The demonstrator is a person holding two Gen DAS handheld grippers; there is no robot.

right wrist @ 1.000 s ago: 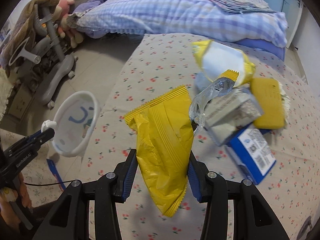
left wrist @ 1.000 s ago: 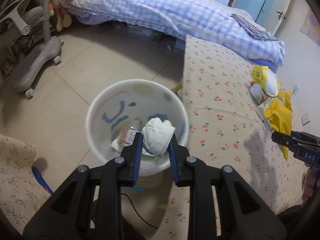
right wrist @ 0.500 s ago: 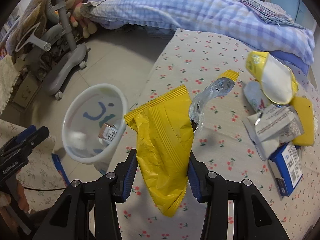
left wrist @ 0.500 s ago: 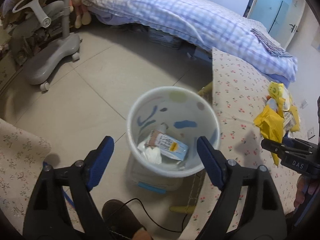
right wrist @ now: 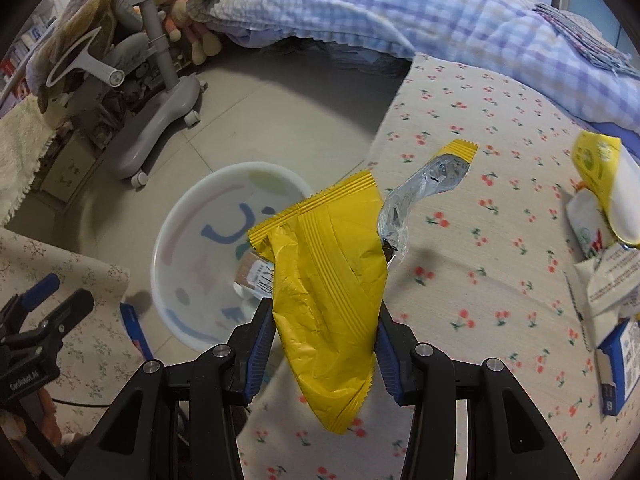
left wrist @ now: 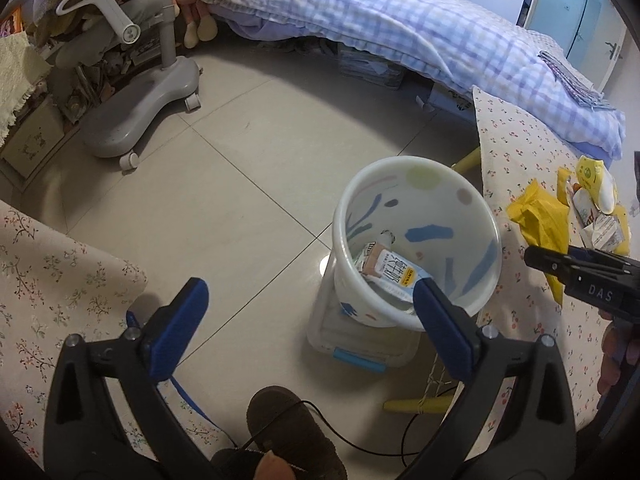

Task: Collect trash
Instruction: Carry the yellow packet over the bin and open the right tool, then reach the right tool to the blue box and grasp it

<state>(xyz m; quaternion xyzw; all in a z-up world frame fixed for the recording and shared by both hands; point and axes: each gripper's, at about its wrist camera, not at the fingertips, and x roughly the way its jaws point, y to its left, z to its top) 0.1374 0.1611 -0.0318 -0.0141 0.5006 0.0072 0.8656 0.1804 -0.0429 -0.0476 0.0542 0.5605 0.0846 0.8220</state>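
Observation:
A white trash bin [left wrist: 416,162] with coloured marks stands on the floor beside the table. A small carton [left wrist: 394,270] lies inside it. My left gripper [left wrist: 308,292] hangs over the floor just left of the bin, its jaws opening wide with nothing between them. My right gripper [right wrist: 324,308] is shut on a crumpled yellow wrapper [right wrist: 328,280], held above the table edge next to the bin [right wrist: 180,216]. The left wrist view shows that wrapper [left wrist: 540,216] and the right gripper [left wrist: 532,254] at the right. In the right wrist view the left gripper [right wrist: 66,290] sits at the lower left.
The cherry-print table [right wrist: 480,152] carries more trash at its right: a yellow-white bag [right wrist: 600,176], paper packets and a blue box [right wrist: 622,356]. A grey chair base [left wrist: 140,112] and a bed [left wrist: 400,32] lie beyond. A slippered foot [left wrist: 288,432] and a cable are below.
The left gripper let go of a white crumpled tissue, which dropped into the bin, and its jaws spread wide while it drifted left. The right gripper carried the yellow wrapper toward the bin.

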